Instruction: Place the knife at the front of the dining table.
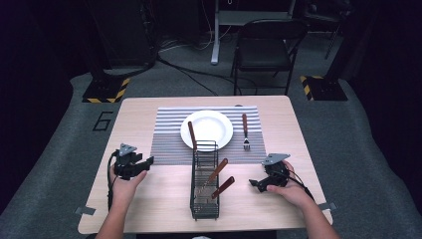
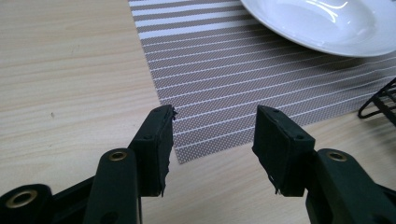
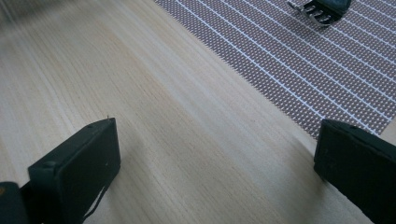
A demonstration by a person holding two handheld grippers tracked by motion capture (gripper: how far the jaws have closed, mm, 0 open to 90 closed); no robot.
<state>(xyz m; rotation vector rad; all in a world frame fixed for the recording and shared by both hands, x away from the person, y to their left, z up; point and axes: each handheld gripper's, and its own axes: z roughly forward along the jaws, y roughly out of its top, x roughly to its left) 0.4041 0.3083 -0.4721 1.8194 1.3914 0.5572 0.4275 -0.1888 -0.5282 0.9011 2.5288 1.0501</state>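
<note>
Two wooden-handled pieces of cutlery point(image 1: 219, 180) lean in the black wire caddy point(image 1: 204, 204) at the near middle of the pale wooden table point(image 1: 149, 199), and they look like the things left to lay out. A third wooden handle point(image 1: 191, 133) rests across the near-left edge of the white round plate point(image 1: 215, 124), and a wooden-handled fork point(image 1: 245, 132) lies on the grey striped placemat point(image 1: 166, 134) just right of that plate.

The left gripper point(image 1: 133, 164) hangs empty left of the caddy, its fingers point(image 2: 156, 140) partly parted over the mat's near corner. The right gripper point(image 1: 268, 180) rests low to the right, its fingers point(image 3: 79, 163) spread wide on nothing.

To my eye the next pick goes best from above: take one handle near its upper end, fingers square across it, and lift straight up so the caddy's wires don't catch. The other gripper could steady the caddy, which looks light enough to tip.
</note>
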